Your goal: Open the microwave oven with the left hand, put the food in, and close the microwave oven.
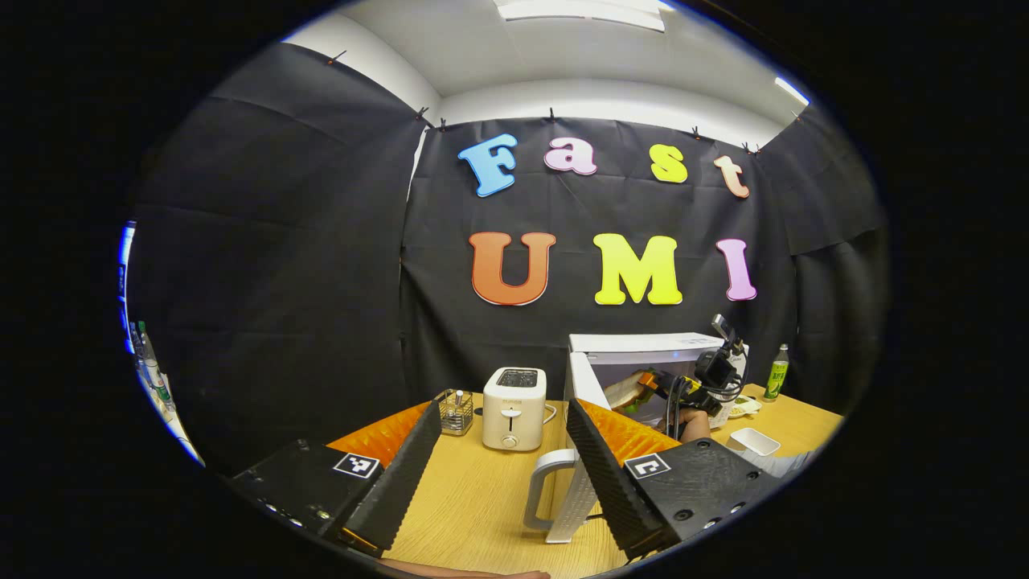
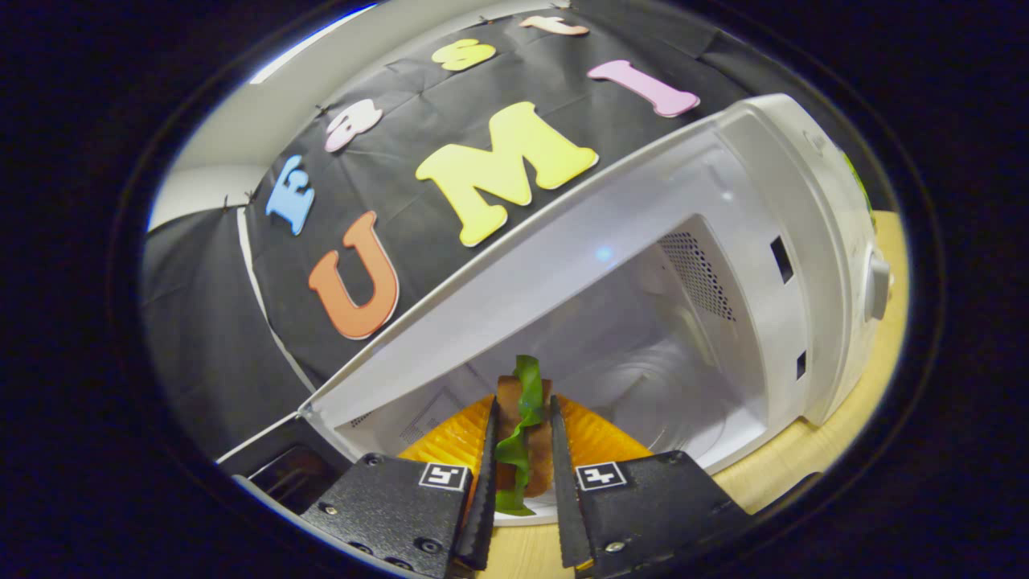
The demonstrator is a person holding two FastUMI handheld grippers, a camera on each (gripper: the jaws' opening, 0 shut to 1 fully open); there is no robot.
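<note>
Microwave oven (image 2: 772, 265): door (image 1: 572, 474) swung open, step done. Sandwich (image 2: 522, 434): pinched between both fingers of right gripper (image 2: 521, 482), at cavity mouth, not yet set down; release and door closing outstanding. Left gripper (image 1: 502, 474): jaws apart, empty, near door handle. Wooden table (image 1: 474, 498): toaster (image 1: 514, 408), bottle (image 1: 776, 373). Black cloth walls.
</note>
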